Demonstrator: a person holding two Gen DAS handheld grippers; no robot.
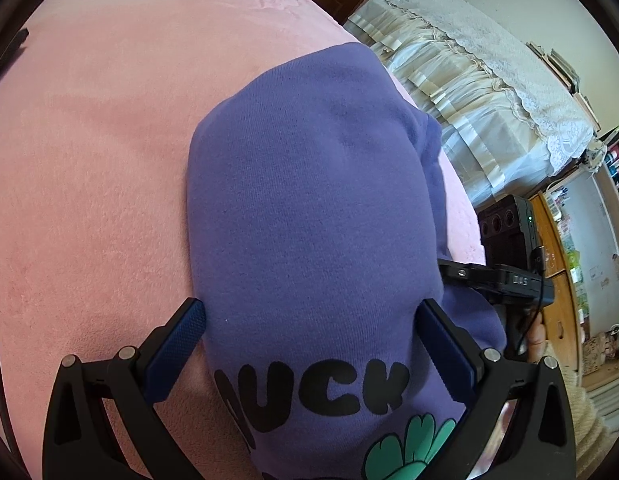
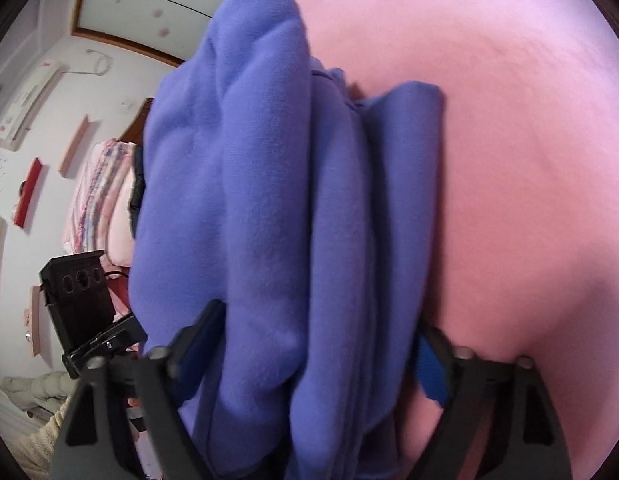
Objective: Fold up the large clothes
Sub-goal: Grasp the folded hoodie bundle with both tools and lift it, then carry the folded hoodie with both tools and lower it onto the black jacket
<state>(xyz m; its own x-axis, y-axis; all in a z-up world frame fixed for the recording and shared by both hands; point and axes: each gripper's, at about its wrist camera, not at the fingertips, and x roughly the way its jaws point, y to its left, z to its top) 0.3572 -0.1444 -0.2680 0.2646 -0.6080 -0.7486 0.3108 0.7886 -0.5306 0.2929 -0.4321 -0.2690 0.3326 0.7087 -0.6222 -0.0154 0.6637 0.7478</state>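
A folded purple sweatshirt (image 1: 309, 208) with black letters and a green print lies on the pink blanket (image 1: 89, 160). My left gripper (image 1: 315, 312) straddles its printed end, jaws wide. The left pad (image 1: 185, 332) presses the cloth's edge and the right pad (image 1: 441, 340) sinks into it. In the right wrist view the same purple sweatshirt (image 2: 261, 208) is a bunched stack of layers running between the fingers of my right gripper (image 2: 321, 328). Its left finger (image 2: 197, 332) presses into the cloth. The blue pad (image 2: 429, 372) on the right touches the stack's edge.
A bed with a white lace cover (image 1: 489, 92) stands beyond the blanket's right edge, with wooden furniture (image 1: 549, 240) and shelves behind. The other gripper's black body (image 1: 505, 276) sits at the sweatshirt's right side. Folded pink bedding (image 2: 105, 200) and a wall are at the left.
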